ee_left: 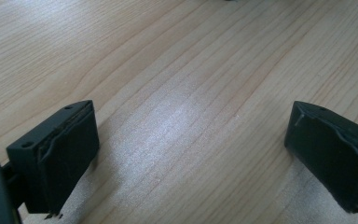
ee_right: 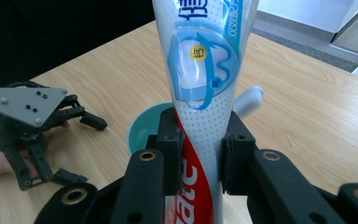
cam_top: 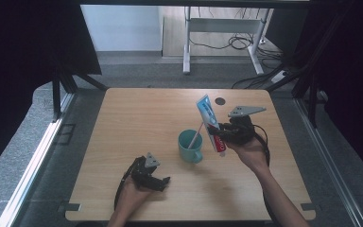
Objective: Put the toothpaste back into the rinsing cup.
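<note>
The wooden table [cam_top: 137, 118] is seen bare except for a teal mug [cam_top: 190, 146] near its middle, just right of centre. A toothbrush [cam_top: 196, 135] is stood inside the mug, its head tilted up and to the right.

A toothpaste tube [cam_top: 210, 123] is held off the table, just right of the mug and a little beyond it. It is clamped across its lower body by the right gripper [cam_top: 219, 131], whose pads are pressed on both sides of it, as seen in the right gripper view [ee_right: 198, 154]. The long axis is close to upright, leaning slightly to the far left. The flat crimped end is pointed up and away, the cap end down and toward the near side.

The left gripper [cam_top: 163, 182] is rested low on the near left part of the table, jaws spread wide with nothing between them; bare wood is seen between its pads in the left gripper view [ee_left: 191, 154].

Progress, as judged: the tube is already picked up and lifted. Placing it into the mug beside the toothbrush appears to be what is left; the cap end is not yet over the mug's opening. No release is made yet.
</note>
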`<state>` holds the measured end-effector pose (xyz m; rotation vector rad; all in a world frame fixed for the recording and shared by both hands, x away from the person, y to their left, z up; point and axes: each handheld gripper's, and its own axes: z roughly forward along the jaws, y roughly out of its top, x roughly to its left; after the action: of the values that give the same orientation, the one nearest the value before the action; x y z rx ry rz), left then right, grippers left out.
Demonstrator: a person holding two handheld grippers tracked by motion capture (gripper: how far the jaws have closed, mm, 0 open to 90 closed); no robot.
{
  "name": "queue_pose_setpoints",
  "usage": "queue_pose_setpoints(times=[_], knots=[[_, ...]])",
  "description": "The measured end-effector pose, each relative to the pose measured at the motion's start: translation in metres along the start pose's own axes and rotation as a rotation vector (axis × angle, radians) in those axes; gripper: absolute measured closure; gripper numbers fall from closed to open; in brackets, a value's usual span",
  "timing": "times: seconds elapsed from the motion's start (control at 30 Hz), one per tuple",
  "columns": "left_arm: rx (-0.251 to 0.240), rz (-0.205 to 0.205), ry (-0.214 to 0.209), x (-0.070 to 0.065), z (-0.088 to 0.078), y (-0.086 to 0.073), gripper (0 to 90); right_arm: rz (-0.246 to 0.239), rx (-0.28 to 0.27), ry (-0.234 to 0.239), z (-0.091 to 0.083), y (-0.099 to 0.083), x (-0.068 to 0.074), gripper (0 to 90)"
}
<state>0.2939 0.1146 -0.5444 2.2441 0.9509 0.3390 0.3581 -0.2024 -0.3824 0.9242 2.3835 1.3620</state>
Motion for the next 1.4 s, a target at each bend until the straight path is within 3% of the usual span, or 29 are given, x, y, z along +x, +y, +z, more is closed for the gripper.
queue_pose_setpoints(times=[0.73,1.4], knots=[[-0.001,0.001,-0.001,0.000,0.000,0.000,2.8,0.000,-0.010,0.025,0.024,0.022,0.009,72.8],[-0.001,0.002,-0.003,0.000,0.000,0.000,2.8,-0.018,-0.025,0.016,0.045,0.039,0.016,72.9]])
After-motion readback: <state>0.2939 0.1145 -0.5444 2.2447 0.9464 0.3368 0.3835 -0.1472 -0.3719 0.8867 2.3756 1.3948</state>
